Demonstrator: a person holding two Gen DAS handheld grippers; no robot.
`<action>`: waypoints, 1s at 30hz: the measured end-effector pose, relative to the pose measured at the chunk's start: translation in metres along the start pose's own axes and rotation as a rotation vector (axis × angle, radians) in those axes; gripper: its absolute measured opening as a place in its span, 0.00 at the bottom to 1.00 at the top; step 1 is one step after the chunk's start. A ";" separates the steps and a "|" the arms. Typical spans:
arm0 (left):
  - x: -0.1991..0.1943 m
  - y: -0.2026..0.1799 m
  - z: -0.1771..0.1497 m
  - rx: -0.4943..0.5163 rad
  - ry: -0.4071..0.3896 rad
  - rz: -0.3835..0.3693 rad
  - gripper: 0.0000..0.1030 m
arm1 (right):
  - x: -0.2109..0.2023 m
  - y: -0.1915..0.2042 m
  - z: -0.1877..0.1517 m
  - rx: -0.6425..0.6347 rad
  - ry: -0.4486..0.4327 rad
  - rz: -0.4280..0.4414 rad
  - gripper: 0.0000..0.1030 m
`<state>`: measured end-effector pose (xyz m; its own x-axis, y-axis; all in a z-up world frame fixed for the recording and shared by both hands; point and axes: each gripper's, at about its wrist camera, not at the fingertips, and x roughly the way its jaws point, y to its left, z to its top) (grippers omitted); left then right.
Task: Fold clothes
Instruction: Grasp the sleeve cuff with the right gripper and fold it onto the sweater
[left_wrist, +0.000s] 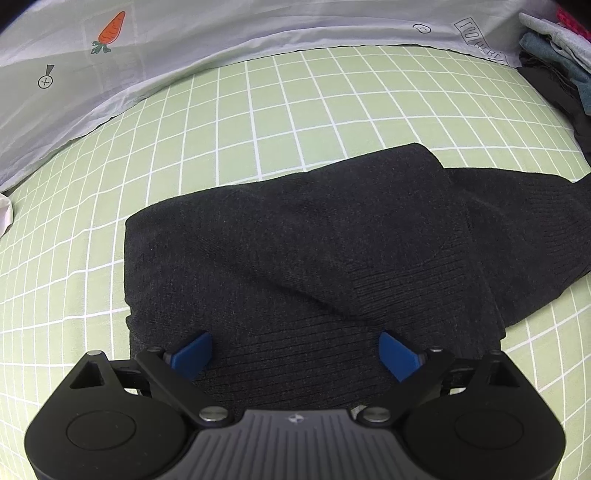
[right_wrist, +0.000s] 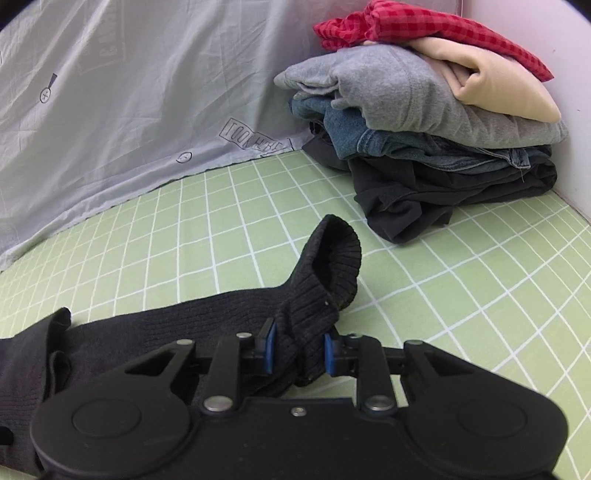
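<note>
Right hand-held gripper (right_wrist: 298, 350) apparently pinches the dark sweater's (left_wrist: 295, 251) cuff (right_wrist: 332, 266); left hand-held gripper (left_wrist: 295, 354) gapes wide.

I could read little: the pale grey sheet (right_wrist: 129, 92) carried a boxed stamp (right_wrist: 255, 142) printed upside down, seemingly "LOOK HERE". The same stamp (left_wrist: 480, 42) showed from my left wrist, equally inverted and partly illegible.

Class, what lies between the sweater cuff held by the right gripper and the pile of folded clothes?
Only bare green checked sheet, seen in the right wrist view.
</note>
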<state>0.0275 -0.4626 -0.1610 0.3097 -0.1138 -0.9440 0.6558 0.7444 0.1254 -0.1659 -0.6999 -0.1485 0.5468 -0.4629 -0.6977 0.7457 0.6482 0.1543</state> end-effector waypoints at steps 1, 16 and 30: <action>-0.003 0.002 -0.001 -0.003 -0.004 -0.004 0.94 | -0.007 0.003 0.001 0.009 -0.006 0.016 0.25; -0.049 0.042 -0.019 -0.024 -0.093 -0.035 0.94 | -0.081 0.129 -0.016 0.057 -0.018 0.354 0.25; -0.082 0.104 -0.039 -0.036 -0.167 -0.055 0.94 | -0.098 0.221 -0.043 0.101 0.025 0.415 0.26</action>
<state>0.0439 -0.3504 -0.0826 0.3857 -0.2605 -0.8851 0.6510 0.7566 0.0610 -0.0712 -0.4848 -0.0759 0.7997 -0.1599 -0.5788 0.4989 0.7133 0.4922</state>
